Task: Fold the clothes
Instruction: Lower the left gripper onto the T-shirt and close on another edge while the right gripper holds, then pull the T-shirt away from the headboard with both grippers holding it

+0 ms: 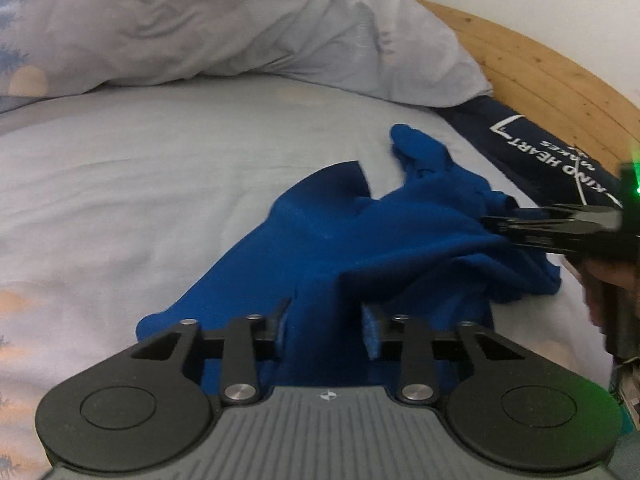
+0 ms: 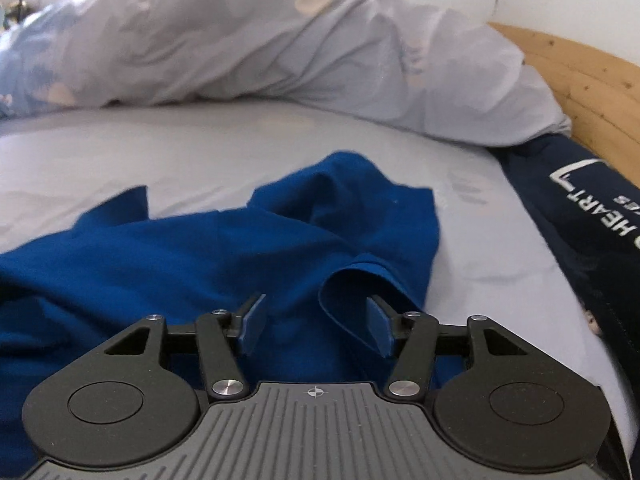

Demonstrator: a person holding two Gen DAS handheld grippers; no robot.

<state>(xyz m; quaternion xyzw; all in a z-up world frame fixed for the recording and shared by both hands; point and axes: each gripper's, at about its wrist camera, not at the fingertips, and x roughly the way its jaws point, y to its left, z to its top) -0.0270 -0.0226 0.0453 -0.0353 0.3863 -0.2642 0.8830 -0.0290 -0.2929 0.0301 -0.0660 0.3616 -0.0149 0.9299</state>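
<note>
Trouble here would most likely come from grabbing the wrong layers. The blue garment (image 1: 360, 240) lies crumpled on the pale bed sheet (image 1: 120, 200), toward the bed's right side, short of the bunched duvet (image 1: 200, 28) at the far edge and near a navy printed cloth (image 1: 552, 152) along the wooden bed frame (image 1: 540, 64).

The left gripper (image 1: 325, 320) is spread, its fingers straddling a ridge of blue fabric without pinching it. The right gripper (image 2: 316, 320) is also spread, with a curled hem edge standing between its fingers; in the left wrist view it reaches in from the right at the garment's bunched end.

If either gripper closes now, it may catch several folds at once, so lifting would drag the whole bundle instead of spreading it flat. The curled hem could also slip out, being thin and loose. Pulling toward the right edge risks snagging the navy cloth. Which part of the garment each gripper faces is unclear, so an uneven fold seems likely unless it is first shaken open.
</note>
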